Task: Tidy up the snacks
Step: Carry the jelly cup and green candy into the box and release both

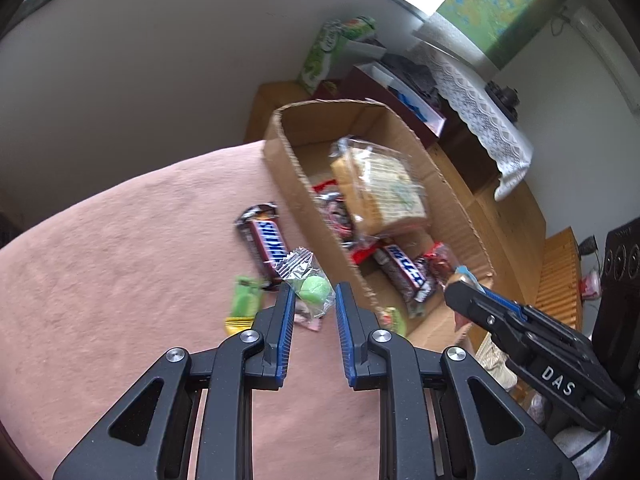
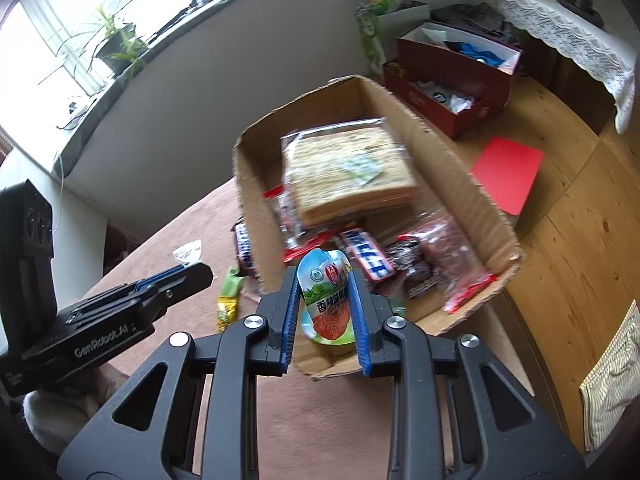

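Lying at the far left on the pink cloth (image 1: pixel 120 260) is a small green-and-yellow packet (image 1: pixel 244 302), and just right of it, a little farther off, a Snickers bar (image 1: pixel 264 244) rests near the left wall of the cardboard box (image 2: pixel 360 80).

Right of those two, the left gripper (image 1: pixel 314 294) is closed on a clear-wrapped green sweet (image 1: pixel 316 289). The wrapper sits between its blue pads and, in the right wrist view, a crinkled end sticks out past the tips, clear of the cloth.

Next comes the open box, standing on the right part of the cloth. A large clear pack of crackers (image 2: pixel 348 172) fills its far half. Nearer lie a second Snickers bar (image 2: pixel 368 258) and, to the right of that, dark snacks in red-edged wrappers (image 2: pixel 448 252).

Over the near edge of the box, the right gripper (image 2: pixel 324 276) is clamped narrowly on a white, green and orange pouch (image 2: pixel 326 300). The pouch stands upright between the pads, with its rounded top above the fingertips.

Farther right, a red card (image 2: pixel 508 172) lies on wooden boards beyond the box.
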### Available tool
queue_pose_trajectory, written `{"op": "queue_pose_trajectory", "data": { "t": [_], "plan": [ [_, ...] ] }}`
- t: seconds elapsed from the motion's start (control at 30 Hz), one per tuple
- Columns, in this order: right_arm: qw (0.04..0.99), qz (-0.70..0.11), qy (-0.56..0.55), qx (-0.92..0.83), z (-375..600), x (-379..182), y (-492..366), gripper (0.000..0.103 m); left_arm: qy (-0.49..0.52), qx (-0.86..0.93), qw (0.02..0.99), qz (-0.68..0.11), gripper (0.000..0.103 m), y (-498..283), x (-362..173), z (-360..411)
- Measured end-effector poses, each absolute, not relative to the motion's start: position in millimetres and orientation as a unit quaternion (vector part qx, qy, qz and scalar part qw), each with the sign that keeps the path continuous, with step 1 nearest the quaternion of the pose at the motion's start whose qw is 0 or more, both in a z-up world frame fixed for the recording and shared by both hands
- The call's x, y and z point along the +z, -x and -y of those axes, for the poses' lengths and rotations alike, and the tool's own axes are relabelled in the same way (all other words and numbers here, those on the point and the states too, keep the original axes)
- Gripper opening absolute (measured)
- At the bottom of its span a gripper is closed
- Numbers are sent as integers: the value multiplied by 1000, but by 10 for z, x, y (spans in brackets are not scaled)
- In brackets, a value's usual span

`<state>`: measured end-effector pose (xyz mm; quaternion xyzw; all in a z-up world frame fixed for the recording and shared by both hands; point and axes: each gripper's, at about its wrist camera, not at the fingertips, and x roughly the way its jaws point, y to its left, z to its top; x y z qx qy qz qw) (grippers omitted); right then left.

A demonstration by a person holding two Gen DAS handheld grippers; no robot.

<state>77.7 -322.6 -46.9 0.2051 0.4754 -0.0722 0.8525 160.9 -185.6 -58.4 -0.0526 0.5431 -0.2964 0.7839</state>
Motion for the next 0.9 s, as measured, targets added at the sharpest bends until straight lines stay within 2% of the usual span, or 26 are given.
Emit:
{"op": "queue_pose_trajectory", "data": {
  "t": [0.43,0.9],
  "plan": [
    [851,-476,-199,-95,3617,-521,-790,25,24,-330,768,-548,19,-1476,-563,2382],
    [850,-479,-193,-99,3691,-539,-801,26,0,-348,763,-544,19,-1426,-516,2627]
  ]
}}
